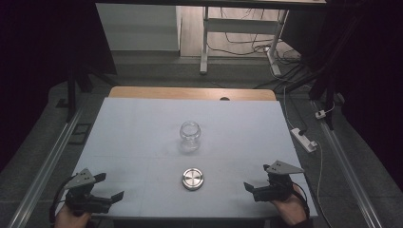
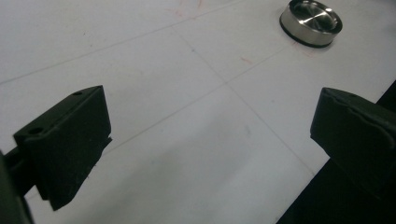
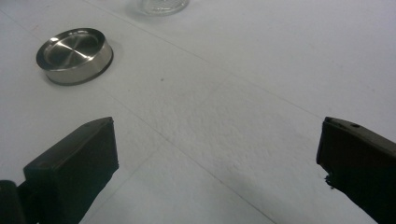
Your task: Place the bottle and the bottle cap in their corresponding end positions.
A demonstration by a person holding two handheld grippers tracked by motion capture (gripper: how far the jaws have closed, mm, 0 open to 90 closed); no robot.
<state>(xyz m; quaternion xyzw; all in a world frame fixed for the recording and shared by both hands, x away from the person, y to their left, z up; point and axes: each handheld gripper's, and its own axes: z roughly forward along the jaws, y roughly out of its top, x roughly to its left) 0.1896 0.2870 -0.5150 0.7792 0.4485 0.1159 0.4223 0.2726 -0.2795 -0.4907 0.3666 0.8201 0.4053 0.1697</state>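
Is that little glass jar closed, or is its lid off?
Open. The glass jar stands upright with a bare mouth, and the metal lid lies apart from it on the table, nearer the person.

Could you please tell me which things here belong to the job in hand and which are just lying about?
Belonging to the job:
- glass jar, open, upright on the white table
- metal lid, lying apart from the jar, nearer the person
- left gripper and right gripper, both open

Lying about:
- power strip on the floor
- cables beyond the table

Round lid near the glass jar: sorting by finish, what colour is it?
Silver brushed metal lid, clearest in the right gripper view.
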